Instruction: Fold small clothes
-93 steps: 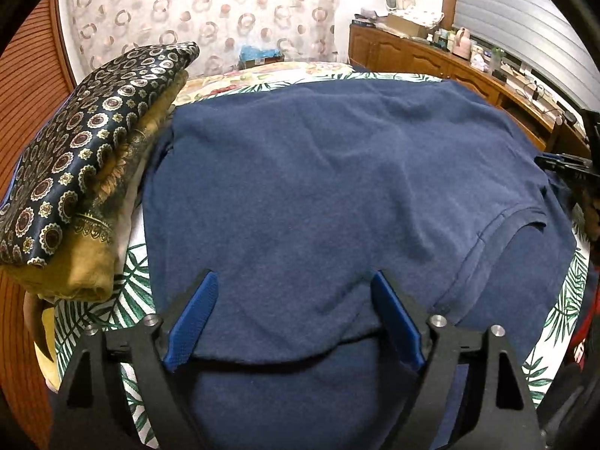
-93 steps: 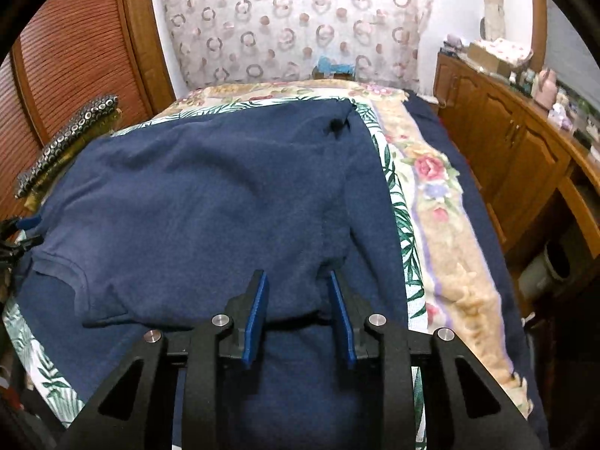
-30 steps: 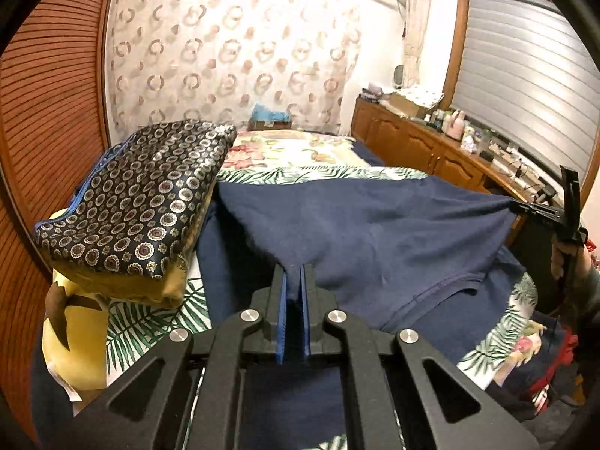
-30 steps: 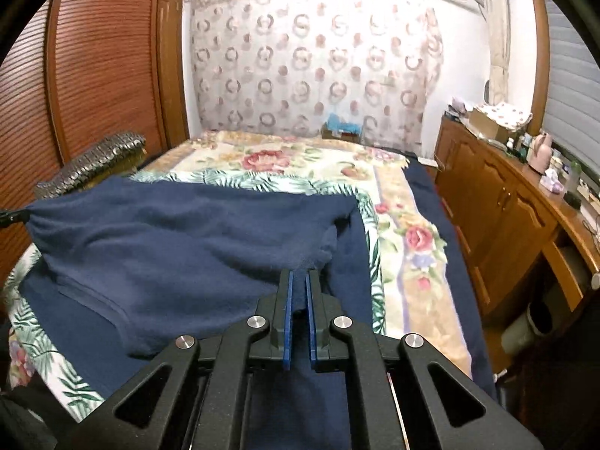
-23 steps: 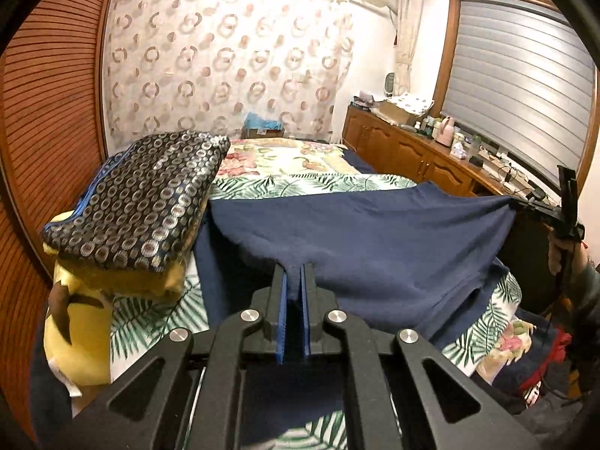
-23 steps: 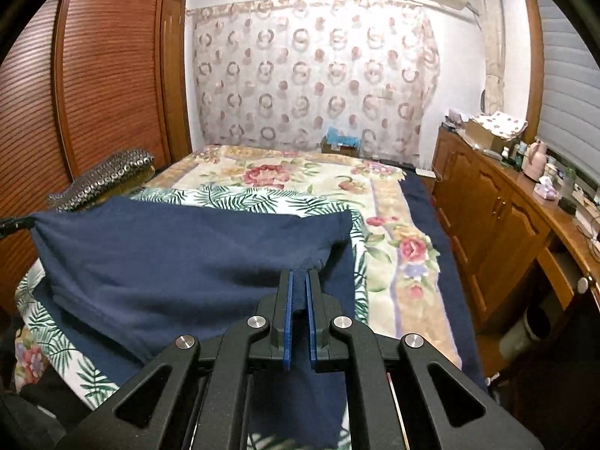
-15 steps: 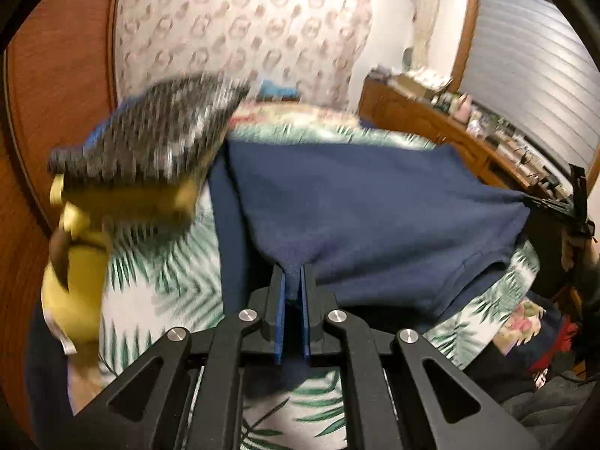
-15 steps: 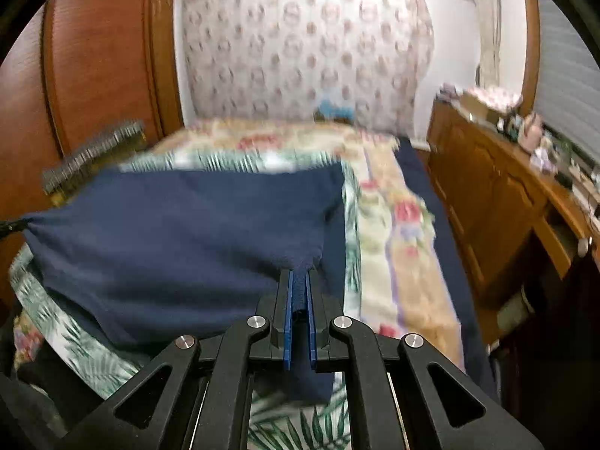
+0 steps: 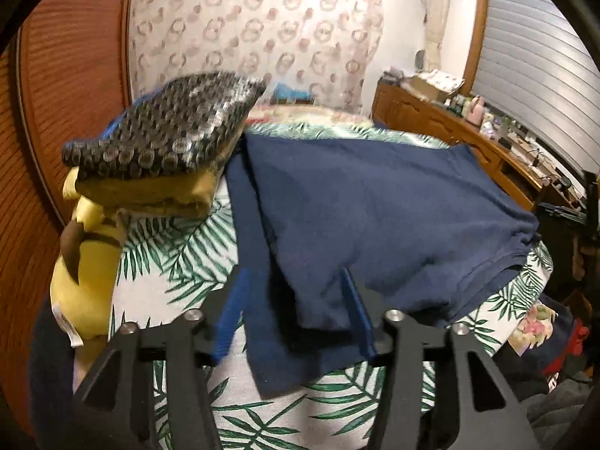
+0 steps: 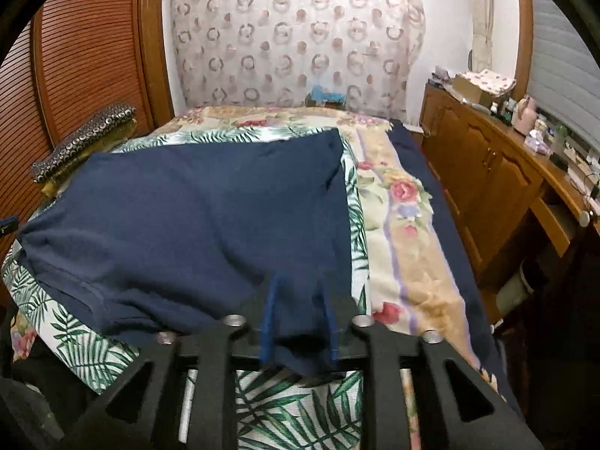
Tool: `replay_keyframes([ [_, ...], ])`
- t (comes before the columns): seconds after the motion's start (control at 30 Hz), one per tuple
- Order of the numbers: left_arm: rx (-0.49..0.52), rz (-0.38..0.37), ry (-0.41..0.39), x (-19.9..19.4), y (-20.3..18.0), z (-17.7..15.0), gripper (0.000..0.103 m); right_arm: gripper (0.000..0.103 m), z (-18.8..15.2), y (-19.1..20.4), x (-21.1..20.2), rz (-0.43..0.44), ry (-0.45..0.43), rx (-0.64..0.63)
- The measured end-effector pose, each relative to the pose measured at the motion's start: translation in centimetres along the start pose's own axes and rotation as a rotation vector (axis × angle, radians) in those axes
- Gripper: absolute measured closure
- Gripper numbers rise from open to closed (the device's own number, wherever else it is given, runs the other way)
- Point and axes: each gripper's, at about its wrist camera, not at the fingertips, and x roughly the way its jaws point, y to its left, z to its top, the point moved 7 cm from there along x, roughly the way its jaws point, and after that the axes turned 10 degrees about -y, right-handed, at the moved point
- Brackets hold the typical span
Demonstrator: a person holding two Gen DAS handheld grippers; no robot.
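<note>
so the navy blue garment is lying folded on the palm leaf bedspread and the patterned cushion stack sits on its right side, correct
Not quite. The left wrist view shows the dark circle-patterned cushion stack on the left side of the folded navy blue garment, not the right. The garment does lie on the palm leaf bedspread.

My left camera sits low over the bed's (image 9: 180,262) near left corner, close above the cloth, tilted down and looking along the bed toward the curtain (image 9: 255,37). My right camera sits over the near right corner, facing the same way. Both take in the navy shirt (image 10: 195,217), curtain and cabinet (image 10: 483,172)
</note>
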Motion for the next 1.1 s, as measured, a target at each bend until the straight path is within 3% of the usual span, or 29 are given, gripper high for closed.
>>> replay_keyframes([
  [0.07,-0.020,0.025,0.031,0.9,0.7,-0.7,0.041,0.047,-0.1,0.6,-0.4,0.015,-0.012,0.000],
  [0.1,-0.027,0.030,0.041,1.2,0.8,-1.0,0.041,0.046,0.0,0.9,-0.6,0.020,-0.018,-0.002],
  [0.3,-0.075,0.046,0.096,2.3,1.5,-2.6,0.041,0.045,-0.3,4.2,-1.0,0.097,-0.041,-0.023],
  [0.43,-0.063,0.057,0.100,2.5,1.2,-2.8,0.041,0.039,-0.7,6.4,-0.2,0.148,-0.038,-0.042],
  [0.67,-0.034,0.077,0.089,2.6,1.1,-2.9,0.040,0.039,-1.5,10.1,2.4,0.232,-0.011,-0.074],
  [1.1,-0.018,0.079,0.079,2.6,0.9,-2.9,0.039,0.039,-3.2,11.9,6.6,0.200,0.080,-0.153],
])
